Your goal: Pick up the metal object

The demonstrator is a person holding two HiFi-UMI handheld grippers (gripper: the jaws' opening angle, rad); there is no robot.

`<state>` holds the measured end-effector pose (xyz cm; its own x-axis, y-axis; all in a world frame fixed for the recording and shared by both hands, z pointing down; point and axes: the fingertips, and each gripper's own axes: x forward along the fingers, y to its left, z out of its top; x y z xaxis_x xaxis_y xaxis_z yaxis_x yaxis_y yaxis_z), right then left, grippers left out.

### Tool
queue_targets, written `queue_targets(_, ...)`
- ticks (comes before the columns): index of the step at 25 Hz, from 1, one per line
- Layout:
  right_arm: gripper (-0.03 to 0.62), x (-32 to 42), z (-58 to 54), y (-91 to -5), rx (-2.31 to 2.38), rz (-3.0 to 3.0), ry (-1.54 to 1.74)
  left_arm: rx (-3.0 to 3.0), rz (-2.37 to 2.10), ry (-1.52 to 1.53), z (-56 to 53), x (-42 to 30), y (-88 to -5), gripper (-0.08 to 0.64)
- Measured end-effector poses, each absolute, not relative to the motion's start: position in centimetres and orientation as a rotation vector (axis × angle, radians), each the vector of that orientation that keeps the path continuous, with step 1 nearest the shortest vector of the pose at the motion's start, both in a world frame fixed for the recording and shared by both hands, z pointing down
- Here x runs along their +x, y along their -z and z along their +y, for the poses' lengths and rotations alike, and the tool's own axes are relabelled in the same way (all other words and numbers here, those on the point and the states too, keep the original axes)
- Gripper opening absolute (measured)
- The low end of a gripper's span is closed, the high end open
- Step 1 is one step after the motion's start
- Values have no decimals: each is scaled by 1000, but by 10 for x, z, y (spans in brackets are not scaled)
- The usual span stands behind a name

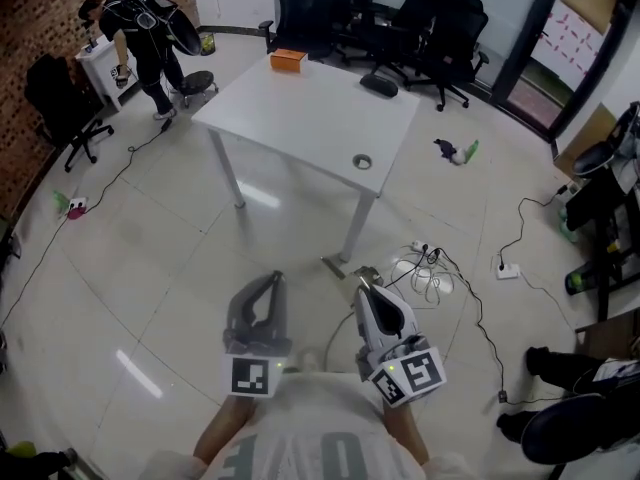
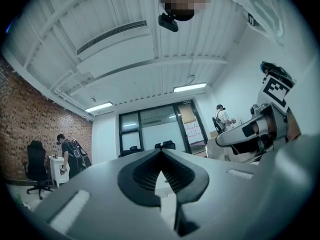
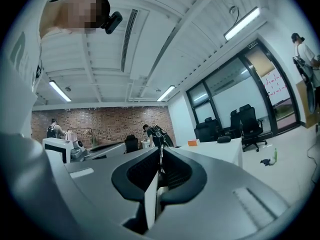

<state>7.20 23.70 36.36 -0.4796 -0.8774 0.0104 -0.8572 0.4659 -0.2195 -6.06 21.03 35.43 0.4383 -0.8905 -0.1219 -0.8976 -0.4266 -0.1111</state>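
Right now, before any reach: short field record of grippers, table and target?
left gripper: shut, empty, held close to the torso
right gripper: shut, empty, close to the torso
table: white, ahead of both grippers
round metal object: on the table by its near edge, untouched
orange box: table's far side
black object: table's far edge
bystander: standing by the brick wall

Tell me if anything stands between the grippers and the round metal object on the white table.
Nothing visible does. The round metal object sits alone by the near corner of the white table; open floor lies between it and the left gripper and right gripper, with cables off to the right.
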Motion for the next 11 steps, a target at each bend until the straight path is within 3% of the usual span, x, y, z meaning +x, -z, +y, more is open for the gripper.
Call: queue_targets(11,37,74,248,-366,-1560,2576,268,-2546,1532,-104,217,-48,-356,2)
